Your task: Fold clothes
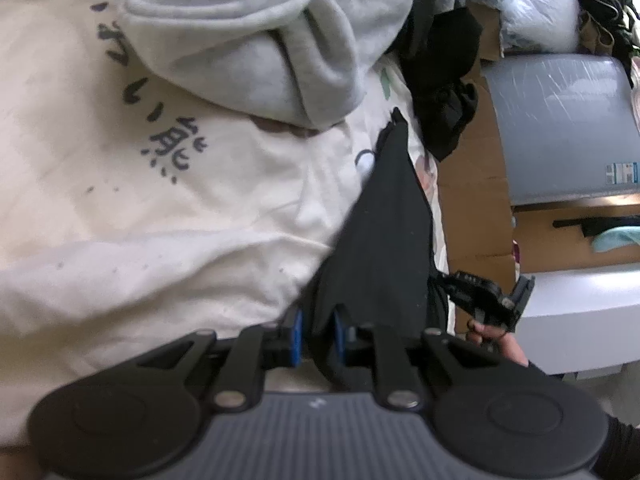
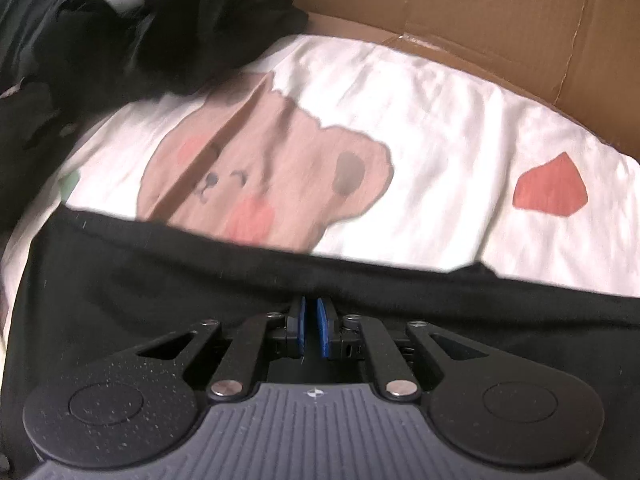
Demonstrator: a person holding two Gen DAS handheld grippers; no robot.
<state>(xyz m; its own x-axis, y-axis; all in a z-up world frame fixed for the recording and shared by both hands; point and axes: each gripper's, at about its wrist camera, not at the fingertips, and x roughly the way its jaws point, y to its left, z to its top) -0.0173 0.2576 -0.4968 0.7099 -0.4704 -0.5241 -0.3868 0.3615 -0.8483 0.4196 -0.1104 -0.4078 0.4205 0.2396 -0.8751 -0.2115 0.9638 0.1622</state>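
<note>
**Black garment stretched between two tongs over a cluttered bed**

Bedding printed with a cartoon bear [image 2: 272,172] and a red heart [image 2: 550,192] was spread beneath both tongs, and the work was done over it.

Between the blue pads of the left tongs [image 1: 316,332] a bunched fold of a black garment [image 1: 380,232] was pinched; the jaws were closed on the cloth. From the pads the fabric was drawn forward and slightly rightward in a taut, narrowing strip, lifted clear of a cream sweatshirt [image 1: 160,220] that lay to the left of the tongs and bore dark printed characters. To the right of the left tongs, the person's hand [image 1: 496,340] was seen around the other tool. Further ahead, a grey hooded garment [image 1: 256,40] was heaped on the cream sweatshirt, and a pile of dark clothes [image 1: 440,60] lay ahead and to the right. Beyond these, at far right, a grey flat panel [image 1: 560,128] and brown cardboard [image 1: 472,200] were visible.

At the right tongs [image 2: 311,328], the pads were brought nearly together at the edge of the same black garment [image 2: 160,288], which spread flat to either side directly under the jaws; whether cloth was actually caught between the pads could not be told. Ahead of that edge lay the bear print, then another dark heap [image 2: 160,28] at far left, and a cardboard wall [image 2: 480,12] behind.
</note>
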